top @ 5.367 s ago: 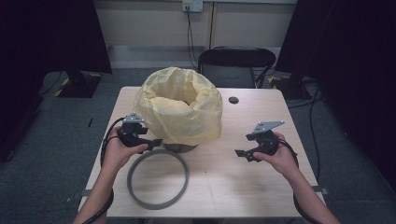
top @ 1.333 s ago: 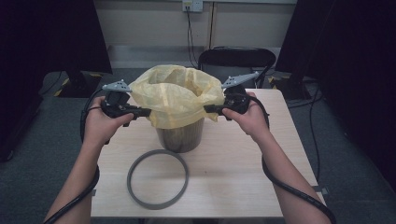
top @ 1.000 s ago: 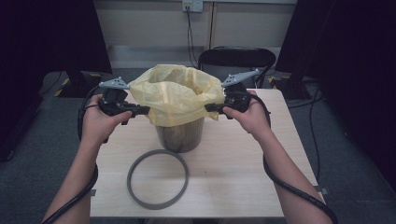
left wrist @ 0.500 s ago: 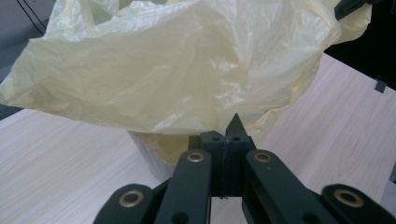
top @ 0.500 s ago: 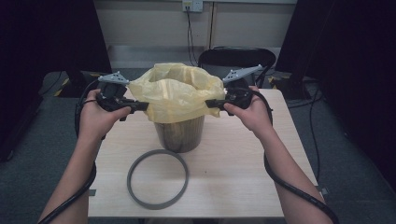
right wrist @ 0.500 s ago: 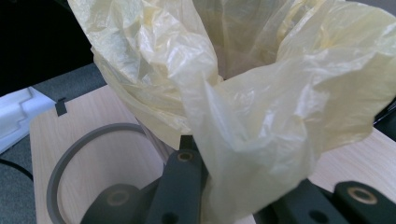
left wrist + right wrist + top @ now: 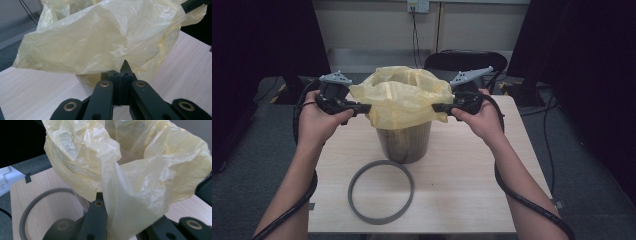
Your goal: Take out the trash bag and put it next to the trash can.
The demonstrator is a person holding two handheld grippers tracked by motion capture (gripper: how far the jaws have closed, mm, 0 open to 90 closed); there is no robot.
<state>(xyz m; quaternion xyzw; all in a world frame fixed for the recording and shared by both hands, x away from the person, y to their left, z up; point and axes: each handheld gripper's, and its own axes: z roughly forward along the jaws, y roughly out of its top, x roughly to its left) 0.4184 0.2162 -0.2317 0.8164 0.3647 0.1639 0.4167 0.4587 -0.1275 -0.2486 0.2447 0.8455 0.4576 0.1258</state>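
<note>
A grey ring [image 7: 381, 191] lies flat on the table [image 7: 472, 180]; a black chair [image 7: 464, 60] stands behind

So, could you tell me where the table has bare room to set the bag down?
Bare wood lies right of the ring, below the right gripper, and along the table front edge. The middle is crowded: bin, yellow bag, left gripper.

Bin [image 7: 404, 142] with yellow bag [image 7: 402, 95] blocking table [image 7: 472, 170] centre, grey ring [image 7: 381, 191] in front, bare wood right
</note>
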